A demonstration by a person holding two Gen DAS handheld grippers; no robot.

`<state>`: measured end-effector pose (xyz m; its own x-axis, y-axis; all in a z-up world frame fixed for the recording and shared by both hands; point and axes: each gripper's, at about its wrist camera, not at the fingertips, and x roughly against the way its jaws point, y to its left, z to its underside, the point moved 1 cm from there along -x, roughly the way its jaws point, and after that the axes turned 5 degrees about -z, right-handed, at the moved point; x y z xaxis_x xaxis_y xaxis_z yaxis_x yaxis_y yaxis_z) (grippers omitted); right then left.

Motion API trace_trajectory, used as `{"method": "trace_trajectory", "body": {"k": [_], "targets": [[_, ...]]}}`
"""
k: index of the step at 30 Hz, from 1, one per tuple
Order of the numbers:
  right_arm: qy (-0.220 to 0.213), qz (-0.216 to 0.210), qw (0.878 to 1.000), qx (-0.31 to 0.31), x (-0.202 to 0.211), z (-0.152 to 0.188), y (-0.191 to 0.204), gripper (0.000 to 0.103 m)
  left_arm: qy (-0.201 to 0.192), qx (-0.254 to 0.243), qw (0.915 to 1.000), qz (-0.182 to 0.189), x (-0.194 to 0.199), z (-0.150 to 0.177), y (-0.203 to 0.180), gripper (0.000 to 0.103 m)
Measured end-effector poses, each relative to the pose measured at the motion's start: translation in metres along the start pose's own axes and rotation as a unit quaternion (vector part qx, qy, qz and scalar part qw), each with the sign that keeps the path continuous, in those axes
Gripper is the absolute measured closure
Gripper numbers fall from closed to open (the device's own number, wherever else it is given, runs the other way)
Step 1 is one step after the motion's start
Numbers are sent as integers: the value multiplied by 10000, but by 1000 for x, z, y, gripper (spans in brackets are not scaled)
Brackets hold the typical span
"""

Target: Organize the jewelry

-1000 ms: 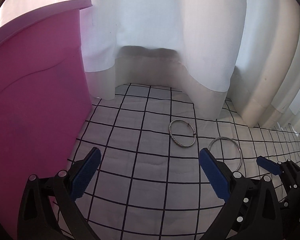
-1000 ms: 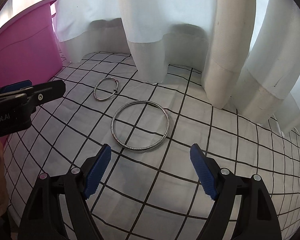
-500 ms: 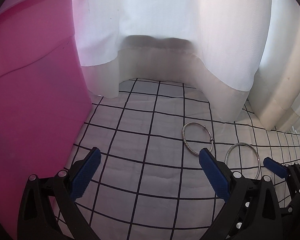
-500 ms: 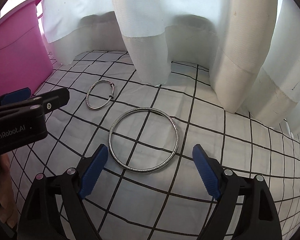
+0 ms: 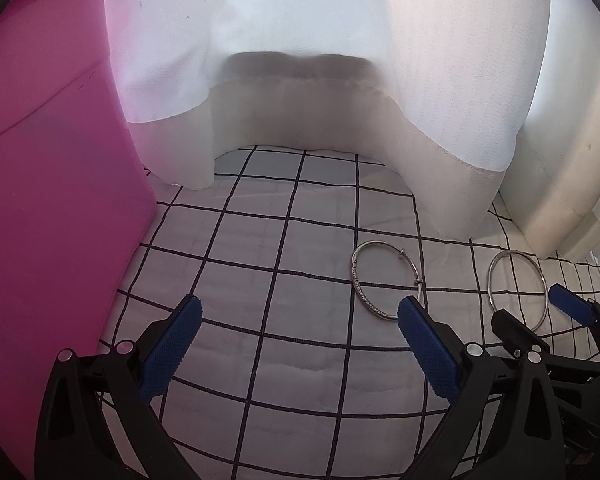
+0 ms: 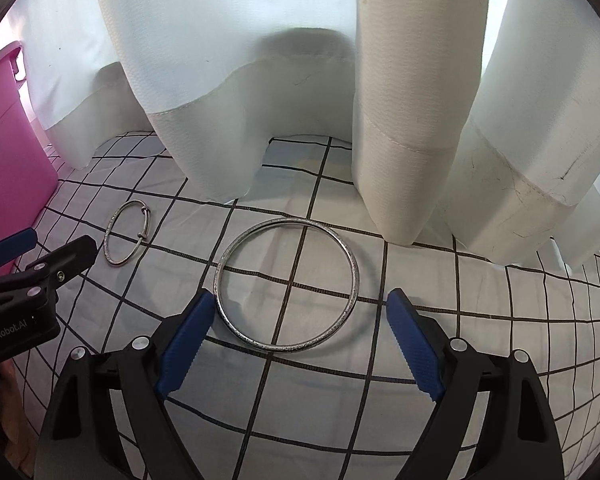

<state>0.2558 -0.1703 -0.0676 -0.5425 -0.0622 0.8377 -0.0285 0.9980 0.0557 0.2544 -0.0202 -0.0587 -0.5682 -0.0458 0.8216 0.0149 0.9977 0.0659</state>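
Right wrist view shows the right gripper (image 6: 296, 340) with jaws spread, just opened wider, flanking the large bangle (image 6: 287, 285) without touching. Left wrist view shows the left gripper (image 5: 300, 344) spread over bare checked cloth (image 5: 300, 368), beside one pink bin (image 5: 52, 200). Two bangles lie flat; the small bangle (image 5: 386, 283) is nearer the bin.

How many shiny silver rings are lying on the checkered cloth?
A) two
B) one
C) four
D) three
A: two lie flat and apart on the checkered cloth, a big plain bangle in front of the right gripper and a smaller bangle with a clasp nearer the pink bin.
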Motion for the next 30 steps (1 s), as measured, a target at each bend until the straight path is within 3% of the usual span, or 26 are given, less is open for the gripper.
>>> {"method": "trace_trajectory", "body": {"k": [20, 23, 30], "targets": [[-130, -39, 9999, 31, 16, 8, -38, 15, 50, -118, 9996, 264, -14, -6, -26, 6], [-129, -44, 9999, 46, 17, 9, -39, 14, 166, -75, 9996, 229, -23, -8, -25, 6], [-125, 28, 9999, 1, 12, 6, -39, 10, -7, -161, 9999, 44, -27, -11, -28, 5]]}}
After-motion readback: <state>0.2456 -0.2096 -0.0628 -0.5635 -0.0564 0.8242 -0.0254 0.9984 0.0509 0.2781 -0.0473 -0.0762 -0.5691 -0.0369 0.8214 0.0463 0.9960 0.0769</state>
